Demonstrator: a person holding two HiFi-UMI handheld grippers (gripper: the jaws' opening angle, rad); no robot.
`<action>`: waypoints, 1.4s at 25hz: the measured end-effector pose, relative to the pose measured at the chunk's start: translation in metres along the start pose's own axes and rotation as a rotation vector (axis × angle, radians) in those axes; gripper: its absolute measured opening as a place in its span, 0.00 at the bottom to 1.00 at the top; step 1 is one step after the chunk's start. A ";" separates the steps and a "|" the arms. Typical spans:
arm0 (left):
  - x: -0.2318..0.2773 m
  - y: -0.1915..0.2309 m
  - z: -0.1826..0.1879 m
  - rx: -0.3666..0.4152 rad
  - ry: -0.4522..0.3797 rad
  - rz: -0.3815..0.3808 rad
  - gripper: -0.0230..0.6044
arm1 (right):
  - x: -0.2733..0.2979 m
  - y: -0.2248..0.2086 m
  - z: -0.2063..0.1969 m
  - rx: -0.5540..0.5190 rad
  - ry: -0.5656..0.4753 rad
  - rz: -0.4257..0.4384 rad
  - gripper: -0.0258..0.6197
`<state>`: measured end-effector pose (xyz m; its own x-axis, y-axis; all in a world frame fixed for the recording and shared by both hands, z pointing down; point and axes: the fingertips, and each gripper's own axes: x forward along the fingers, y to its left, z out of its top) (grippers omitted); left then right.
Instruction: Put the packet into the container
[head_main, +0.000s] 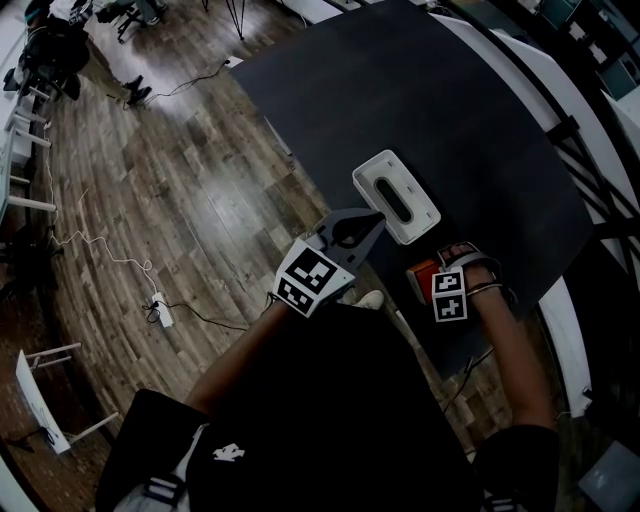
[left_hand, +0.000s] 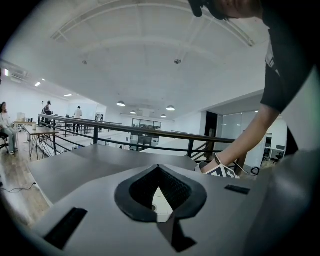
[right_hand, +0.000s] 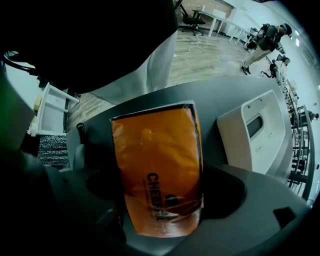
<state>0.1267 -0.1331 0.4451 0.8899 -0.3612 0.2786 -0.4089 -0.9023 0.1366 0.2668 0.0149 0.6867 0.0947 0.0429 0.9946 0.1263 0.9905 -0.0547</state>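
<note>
Packet (head_main: 420, 276) — mostly under right gripper (head_main: 446, 290)

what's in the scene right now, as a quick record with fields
surface: dark table
container: white, slot on top, standing on the table
packet: orange, near the table's edge, not yet in the container
left gripper: jaws together, nothing between them, tip close to the container
right gripper: pointing down, jaws either side of the packet, apparently closed on it
</note>
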 end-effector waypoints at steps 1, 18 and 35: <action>-0.001 0.002 0.000 0.000 0.000 0.002 0.04 | 0.000 0.000 0.000 -0.001 0.001 0.002 0.73; 0.003 -0.004 0.000 -0.006 -0.008 -0.040 0.04 | -0.019 -0.009 0.009 0.081 -0.065 -0.034 0.61; 0.003 0.005 0.000 -0.025 -0.023 -0.051 0.04 | -0.096 -0.060 0.018 0.603 -0.193 0.054 0.60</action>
<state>0.1272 -0.1391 0.4463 0.9139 -0.3209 0.2485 -0.3680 -0.9133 0.1742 0.2321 -0.0467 0.5961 -0.1010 0.0618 0.9930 -0.4577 0.8833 -0.1015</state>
